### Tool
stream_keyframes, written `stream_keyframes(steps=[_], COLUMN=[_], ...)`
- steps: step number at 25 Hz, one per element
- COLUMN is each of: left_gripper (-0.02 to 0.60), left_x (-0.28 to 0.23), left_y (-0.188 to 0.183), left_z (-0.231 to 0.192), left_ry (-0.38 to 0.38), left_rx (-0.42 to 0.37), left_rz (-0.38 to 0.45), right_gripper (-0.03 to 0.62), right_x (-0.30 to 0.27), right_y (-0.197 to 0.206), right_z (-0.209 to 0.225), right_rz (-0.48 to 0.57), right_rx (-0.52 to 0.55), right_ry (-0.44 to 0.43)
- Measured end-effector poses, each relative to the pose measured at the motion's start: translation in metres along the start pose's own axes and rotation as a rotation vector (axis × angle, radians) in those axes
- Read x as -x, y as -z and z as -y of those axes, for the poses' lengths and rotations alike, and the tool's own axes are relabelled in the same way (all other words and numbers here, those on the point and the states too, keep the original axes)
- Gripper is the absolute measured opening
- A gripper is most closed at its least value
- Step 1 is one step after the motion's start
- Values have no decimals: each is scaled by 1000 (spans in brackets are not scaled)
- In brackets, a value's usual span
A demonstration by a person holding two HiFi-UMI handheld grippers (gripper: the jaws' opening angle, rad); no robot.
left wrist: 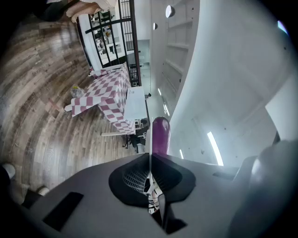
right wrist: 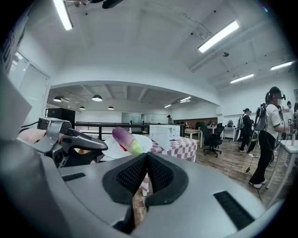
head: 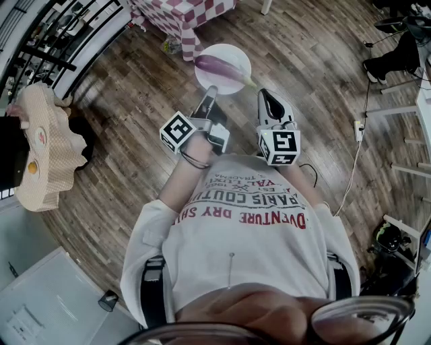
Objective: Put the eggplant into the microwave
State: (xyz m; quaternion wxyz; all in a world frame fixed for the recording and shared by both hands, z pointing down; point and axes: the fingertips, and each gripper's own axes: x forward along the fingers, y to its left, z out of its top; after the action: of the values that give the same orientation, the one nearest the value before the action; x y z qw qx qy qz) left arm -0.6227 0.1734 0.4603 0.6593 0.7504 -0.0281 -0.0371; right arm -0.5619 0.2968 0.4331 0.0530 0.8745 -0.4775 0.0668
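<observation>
A purple eggplant (head: 217,66) with a green stem lies on a round white plate (head: 232,81) held out over the wooden floor. My left gripper (head: 211,91) is shut on the plate's near rim. In the left gripper view the plate (left wrist: 148,139) is edge-on between the jaws, with the eggplant (left wrist: 161,134) beside it. My right gripper (head: 267,96) hangs just right of the plate, shut and empty. In the right gripper view, past the right gripper (right wrist: 146,156), I see the eggplant (right wrist: 124,138), the plate (right wrist: 141,144), the left gripper's body (right wrist: 70,139) and a white microwave (right wrist: 164,135) on a checkered table.
The red-and-white checkered table (head: 183,16) stands ahead, beyond the plate. A black railing (head: 47,47) runs along the left, and a beige cloth-draped object (head: 46,151) sits nearby. Office chairs (right wrist: 212,138) and standing people (right wrist: 267,139) are on the right. A white cable (head: 350,178) trails over the floor.
</observation>
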Motion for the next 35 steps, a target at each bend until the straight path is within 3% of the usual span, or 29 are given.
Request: stream_keyframes(steps=[13, 24, 35], left_gripper=[35, 35, 35], left_x=[-12, -37, -155], left_y=[-5, 9, 34], left_z=[-5, -22, -25], left_ry=[19, -1, -47], left_rx=[22, 107, 98], left_rz=[-14, -20, 67], right_gripper=[26, 26, 26], right_x=[-9, -19, -77], right_y=[-3, 17, 9], right_z=[4, 28, 152], right_rz=[13, -44, -19], right_rx=[-3, -23, -38], right_ry=[13, 14, -44])
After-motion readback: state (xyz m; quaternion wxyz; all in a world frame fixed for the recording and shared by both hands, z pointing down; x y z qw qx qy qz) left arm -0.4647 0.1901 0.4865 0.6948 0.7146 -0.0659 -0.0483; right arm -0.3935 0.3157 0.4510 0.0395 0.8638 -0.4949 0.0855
